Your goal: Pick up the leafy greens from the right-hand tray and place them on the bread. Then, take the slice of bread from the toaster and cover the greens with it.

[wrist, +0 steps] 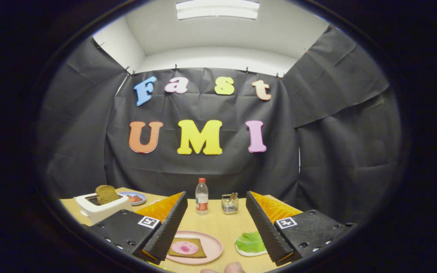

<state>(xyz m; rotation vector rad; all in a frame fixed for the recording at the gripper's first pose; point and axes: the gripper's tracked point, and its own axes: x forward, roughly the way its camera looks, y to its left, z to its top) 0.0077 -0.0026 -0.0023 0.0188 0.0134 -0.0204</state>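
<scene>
Low in the frame, the tool [216, 223] hovers with fingers spread wide, empty. Between them sits bread [187, 248] on a pink plate [214, 244]. Leafy greens [250, 242] lie lower right; the toaster [102, 206], holding a slice [107, 194], stands at lower left on the tabletop [218, 223].

water bottle [201, 196], clear holder [230, 204] beside it — far plate [134, 198] behind toaster

the toaster [102, 207] sits at lower left, a bread slice [107, 194] standing in it; a small dish [134, 198] lies behind it; the plate [209, 246] with bread [186, 248] lies bottom centre between the gripper [216, 222] fingers, which stand wide apart; the leafy greens [250, 242] lie right of it; bottle [201, 196] and holder [230, 204] stand behind.
</scene>
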